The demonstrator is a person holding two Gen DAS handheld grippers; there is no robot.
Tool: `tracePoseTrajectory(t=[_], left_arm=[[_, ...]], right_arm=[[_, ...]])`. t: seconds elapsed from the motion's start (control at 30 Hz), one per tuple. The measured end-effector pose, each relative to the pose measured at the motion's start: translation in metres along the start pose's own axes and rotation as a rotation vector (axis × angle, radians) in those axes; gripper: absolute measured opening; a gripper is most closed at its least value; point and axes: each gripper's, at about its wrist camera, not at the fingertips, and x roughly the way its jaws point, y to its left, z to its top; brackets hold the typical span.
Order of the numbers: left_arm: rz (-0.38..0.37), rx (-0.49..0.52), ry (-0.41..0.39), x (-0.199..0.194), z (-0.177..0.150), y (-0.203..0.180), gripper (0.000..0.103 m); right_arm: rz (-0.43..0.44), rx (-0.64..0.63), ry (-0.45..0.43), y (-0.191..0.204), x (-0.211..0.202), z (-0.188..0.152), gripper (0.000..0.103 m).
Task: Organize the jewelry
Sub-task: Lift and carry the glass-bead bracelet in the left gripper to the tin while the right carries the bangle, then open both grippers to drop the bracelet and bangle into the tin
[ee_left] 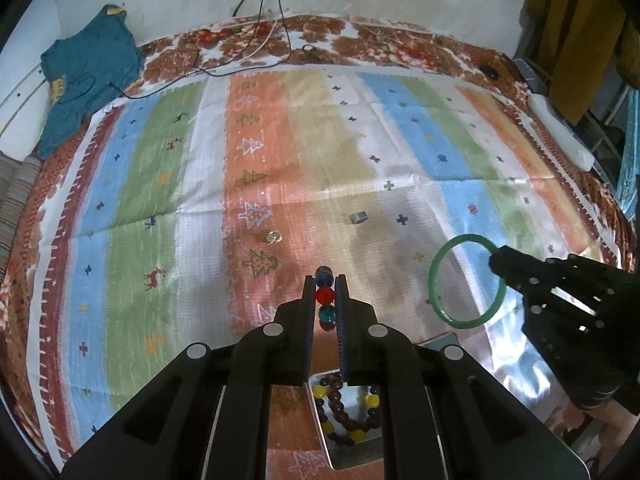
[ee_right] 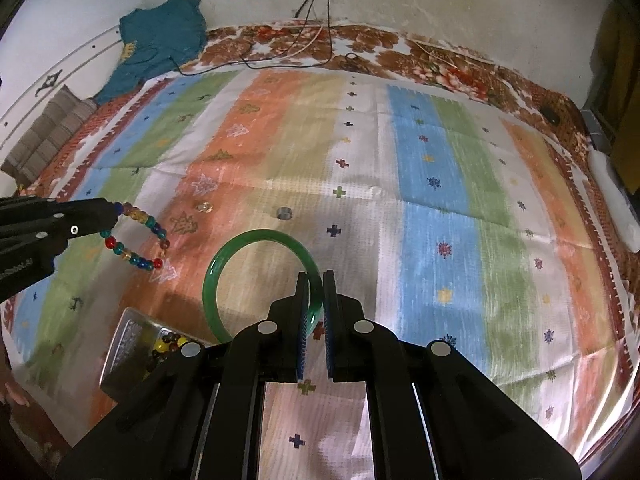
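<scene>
Above the striped cloth [ee_right: 440, 168]: both grippers loaded.
Left gripper [ee_left: 325, 280] clamps the multicoloured bead bracelet [ee_right: 138, 236]; right gripper [ee_right: 316, 276] clamps the green bangle [ee_right: 224, 264]. Metal tray [ee_right: 124, 340] holds a dark beaded bracelet [ee_left: 340, 408].

Green bangle [ee_right: 224, 264], multicoloured bead bracelet [ee_right: 138, 236], pastel-striped cloth [ee_right: 440, 184], teal garment [ee_right: 160, 36]

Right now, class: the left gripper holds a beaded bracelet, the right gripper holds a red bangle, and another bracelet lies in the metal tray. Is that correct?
Not quite. The bangle in the right gripper is green, not red, as the right wrist view shows. The left gripper does hold the beaded bracelet, and another bracelet lies in the metal tray.
</scene>
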Motion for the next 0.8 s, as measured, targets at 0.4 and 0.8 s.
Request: tracePoseTrajectory(t=[0.4, 0.8], left_arm=[[-0.042, 0.021, -0.056, -0.032, -0.02, -0.013, 0.009], [-0.064, 0.047, -0.076, -0.048, -0.045, -0.022, 0.009]], right_arm=[[0.022, -0.034, -0.027, 0.014, -0.019, -0.016, 0.008], [0.046, -0.062, -0.045, 0.027, -0.035, -0.032, 0.008]])
